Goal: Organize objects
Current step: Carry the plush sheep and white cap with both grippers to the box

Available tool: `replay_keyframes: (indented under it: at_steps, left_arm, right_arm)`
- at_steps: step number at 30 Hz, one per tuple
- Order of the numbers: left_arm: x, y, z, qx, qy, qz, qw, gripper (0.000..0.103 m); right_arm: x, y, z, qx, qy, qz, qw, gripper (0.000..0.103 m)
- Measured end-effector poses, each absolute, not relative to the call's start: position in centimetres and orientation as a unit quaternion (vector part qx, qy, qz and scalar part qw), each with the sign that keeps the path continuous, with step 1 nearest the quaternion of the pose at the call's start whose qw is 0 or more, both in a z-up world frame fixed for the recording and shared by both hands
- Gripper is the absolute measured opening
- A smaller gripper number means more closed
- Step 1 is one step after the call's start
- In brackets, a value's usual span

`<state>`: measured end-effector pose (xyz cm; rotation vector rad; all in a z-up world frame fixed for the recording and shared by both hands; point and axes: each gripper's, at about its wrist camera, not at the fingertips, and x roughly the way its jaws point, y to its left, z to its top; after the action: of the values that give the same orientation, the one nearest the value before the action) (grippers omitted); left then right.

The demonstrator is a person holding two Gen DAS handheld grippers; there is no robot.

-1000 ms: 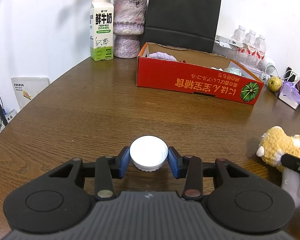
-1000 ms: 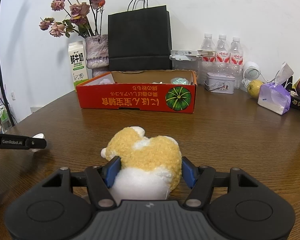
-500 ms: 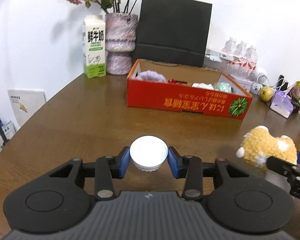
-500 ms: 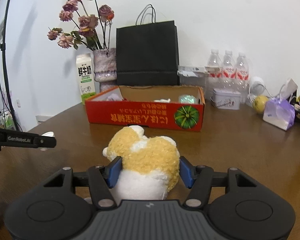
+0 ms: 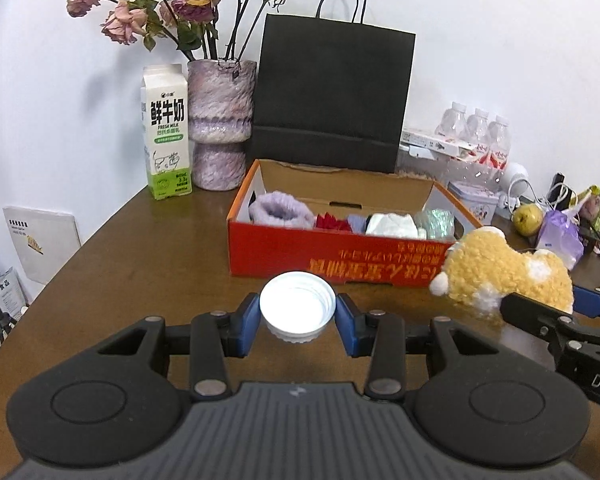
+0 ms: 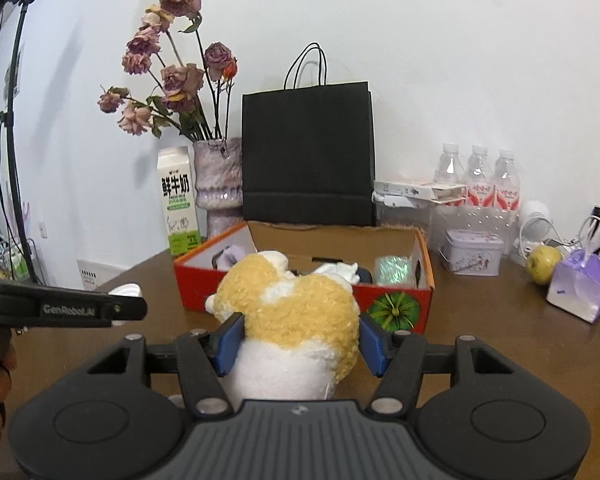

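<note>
My left gripper (image 5: 297, 316) is shut on a white round lid (image 5: 297, 305) and holds it above the brown table, in front of the red cardboard box (image 5: 340, 258). My right gripper (image 6: 300, 340) is shut on a yellow and white plush toy (image 6: 292, 312), held up close to the box's front (image 6: 396, 306). The toy also shows at the right of the left wrist view (image 5: 504, 276). The left gripper also shows at the left of the right wrist view (image 6: 60, 308). The box holds a purple knit item (image 5: 280, 212), something red, white cloth and a shiny green item.
Behind the box stand a milk carton (image 5: 166, 132), a vase of dried roses (image 5: 220, 124) and a black paper bag (image 5: 332, 96). At the right are water bottles (image 6: 478, 184), a tin (image 6: 472, 256), a pear (image 6: 544, 264) and a purple pouch (image 6: 580, 288).
Both grippers have risen and moved toward the red box with their objects still held. The box's inside now shows.
</note>
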<state>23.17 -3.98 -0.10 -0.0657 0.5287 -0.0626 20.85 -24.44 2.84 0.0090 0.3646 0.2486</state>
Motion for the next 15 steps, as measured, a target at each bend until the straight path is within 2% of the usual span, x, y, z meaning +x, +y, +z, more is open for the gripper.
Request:
replay_keyframes:
  at_steps: [15]
  left_arm:
    - [31.4, -4.8, 1.7, -0.060, 0.237, -0.029, 0.969, 0.041]
  right_arm:
    - [29.2, -23.8, 3.9, 0.033, 0.162, 0.128, 0.978, 0.059]
